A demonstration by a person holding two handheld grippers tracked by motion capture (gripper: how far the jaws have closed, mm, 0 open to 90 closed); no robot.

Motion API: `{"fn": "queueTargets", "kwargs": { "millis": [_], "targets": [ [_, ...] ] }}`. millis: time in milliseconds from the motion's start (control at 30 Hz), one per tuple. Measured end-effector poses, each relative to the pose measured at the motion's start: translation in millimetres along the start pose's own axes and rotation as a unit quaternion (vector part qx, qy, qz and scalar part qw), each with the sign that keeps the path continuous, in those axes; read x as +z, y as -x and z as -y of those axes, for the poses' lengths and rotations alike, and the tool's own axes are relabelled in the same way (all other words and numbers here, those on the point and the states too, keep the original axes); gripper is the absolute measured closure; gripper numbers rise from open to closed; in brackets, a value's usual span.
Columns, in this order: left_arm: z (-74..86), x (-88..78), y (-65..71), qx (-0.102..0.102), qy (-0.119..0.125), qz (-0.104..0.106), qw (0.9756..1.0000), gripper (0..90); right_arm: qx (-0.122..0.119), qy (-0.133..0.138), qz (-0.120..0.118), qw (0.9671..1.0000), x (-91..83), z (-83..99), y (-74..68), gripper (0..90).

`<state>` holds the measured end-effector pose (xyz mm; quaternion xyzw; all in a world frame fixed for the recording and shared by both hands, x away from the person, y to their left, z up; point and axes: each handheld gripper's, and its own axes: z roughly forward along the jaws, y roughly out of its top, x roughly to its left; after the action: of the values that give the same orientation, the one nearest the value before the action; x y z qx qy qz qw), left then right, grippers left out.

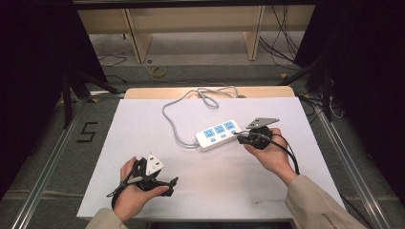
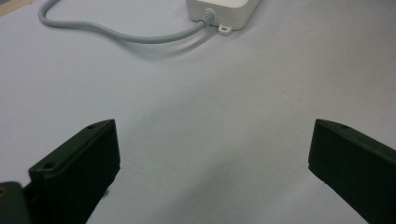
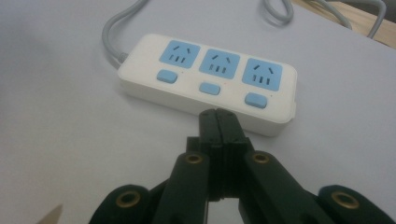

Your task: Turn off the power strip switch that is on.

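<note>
a person's two forearms enter at the near edge of the high view, each hand holding a gripper over the white table [image 1: 143, 119]. the left gripper [image 1: 168, 183] hangs low with its jaws spread apart and nothing between them, well apart from the white power strip [image 1: 218, 135] ahead and to its right. the right gripper [image 1: 237, 137] has its jaws pressed together, their tips at the strip's near end.

in the left gripper view, the left gripper [image 2: 212, 154] has its jaws standing wide over bare table, the strip's cabled end [image 2: 223, 11] and grey cable [image 2: 116, 33] far ahead.

in the right gripper view, the right gripper [image 3: 218, 115] has its jaws shut with nothing held, its tips just at the strip's [image 3: 210, 79] front edge, below the middle blue switch [image 3: 209, 88].
</note>
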<state>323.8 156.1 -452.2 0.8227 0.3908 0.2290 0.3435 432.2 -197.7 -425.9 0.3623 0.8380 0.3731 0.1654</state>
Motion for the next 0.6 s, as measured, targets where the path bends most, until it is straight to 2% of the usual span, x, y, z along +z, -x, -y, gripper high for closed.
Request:
{"fn": "queueTargets", "kwargs": {
  "millis": [600],
  "targets": [
    [0.1, 0.5, 0.8, 0.000, 0.001, 0.000, 1.0000, 1.9, 0.005, -0.010, 0.000, 0.9999, 13.1, -11.5, -0.1, 90.0]
  ]
}}
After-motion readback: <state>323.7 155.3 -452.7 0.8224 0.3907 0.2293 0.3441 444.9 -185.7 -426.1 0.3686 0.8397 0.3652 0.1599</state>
